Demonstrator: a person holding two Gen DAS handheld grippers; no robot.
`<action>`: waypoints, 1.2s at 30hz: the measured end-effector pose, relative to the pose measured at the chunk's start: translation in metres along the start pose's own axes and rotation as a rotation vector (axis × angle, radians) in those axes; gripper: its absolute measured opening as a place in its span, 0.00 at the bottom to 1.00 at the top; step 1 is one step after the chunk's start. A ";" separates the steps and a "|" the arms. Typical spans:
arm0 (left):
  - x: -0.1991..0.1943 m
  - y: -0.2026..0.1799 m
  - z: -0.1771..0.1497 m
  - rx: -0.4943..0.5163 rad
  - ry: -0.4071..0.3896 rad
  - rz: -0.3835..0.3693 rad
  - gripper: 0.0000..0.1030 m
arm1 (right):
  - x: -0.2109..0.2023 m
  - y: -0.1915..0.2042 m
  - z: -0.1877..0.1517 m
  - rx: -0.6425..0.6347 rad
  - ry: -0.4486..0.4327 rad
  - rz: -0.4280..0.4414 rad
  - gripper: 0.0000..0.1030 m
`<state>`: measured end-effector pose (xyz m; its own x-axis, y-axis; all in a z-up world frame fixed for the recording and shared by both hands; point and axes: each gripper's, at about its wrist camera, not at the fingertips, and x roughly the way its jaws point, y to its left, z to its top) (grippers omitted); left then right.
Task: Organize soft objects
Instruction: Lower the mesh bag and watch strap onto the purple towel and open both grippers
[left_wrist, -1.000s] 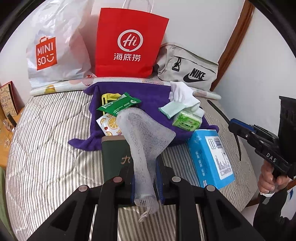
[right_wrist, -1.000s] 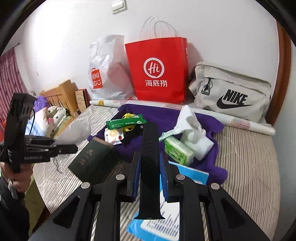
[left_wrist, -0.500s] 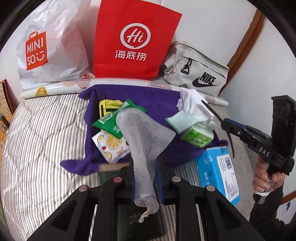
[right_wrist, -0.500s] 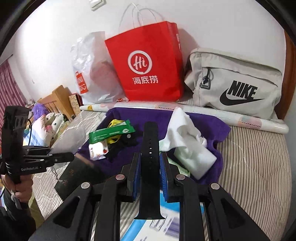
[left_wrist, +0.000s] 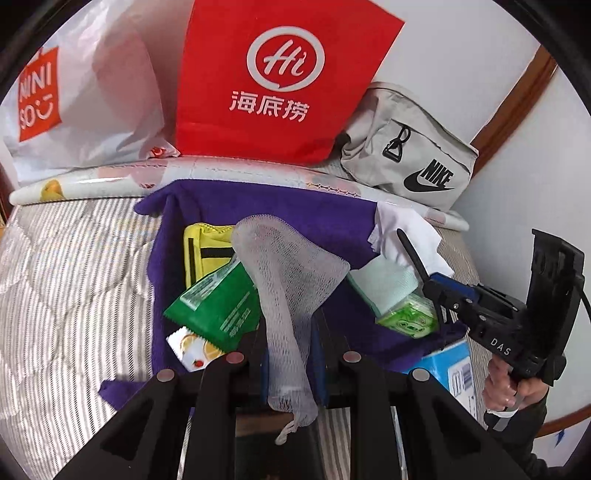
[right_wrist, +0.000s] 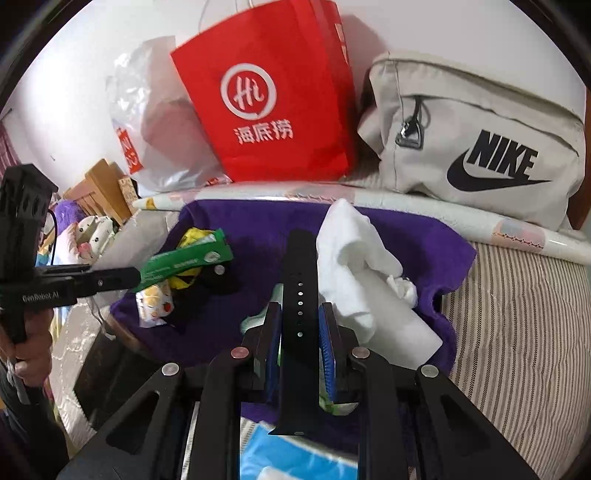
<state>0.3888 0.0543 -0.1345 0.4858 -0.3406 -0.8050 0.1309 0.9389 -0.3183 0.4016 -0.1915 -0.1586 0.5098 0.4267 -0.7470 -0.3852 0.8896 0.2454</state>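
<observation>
Soft items lie heaped on the purple towel (left_wrist: 280, 206) spread over the striped bed (left_wrist: 66, 258), with the red bag (left_wrist: 273, 81) and grey Nike pouch (right_wrist: 480, 147) standing at the far side; I hold both loads over that towel; my left gripper (left_wrist: 290, 354) is clenched on the white mesh pouch (left_wrist: 288, 280), my right gripper (right_wrist: 300, 339) clamped on the black strap (right_wrist: 300, 295). I judge this the carrying step; next I need a bare patch of towel for each piece before loosening either grip.
</observation>
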 end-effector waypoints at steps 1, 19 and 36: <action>0.003 0.000 0.001 0.001 0.003 0.001 0.17 | 0.003 -0.002 0.000 0.003 0.005 0.001 0.20; 0.056 0.002 0.019 -0.013 0.069 -0.002 0.17 | 0.029 -0.012 0.014 0.009 0.040 0.006 0.20; 0.049 -0.019 0.014 0.033 0.059 -0.065 0.70 | 0.023 -0.012 0.010 0.027 0.040 0.015 0.32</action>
<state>0.4226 0.0205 -0.1606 0.4239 -0.4025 -0.8113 0.1896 0.9154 -0.3551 0.4261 -0.1907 -0.1729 0.4729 0.4337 -0.7670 -0.3713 0.8875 0.2729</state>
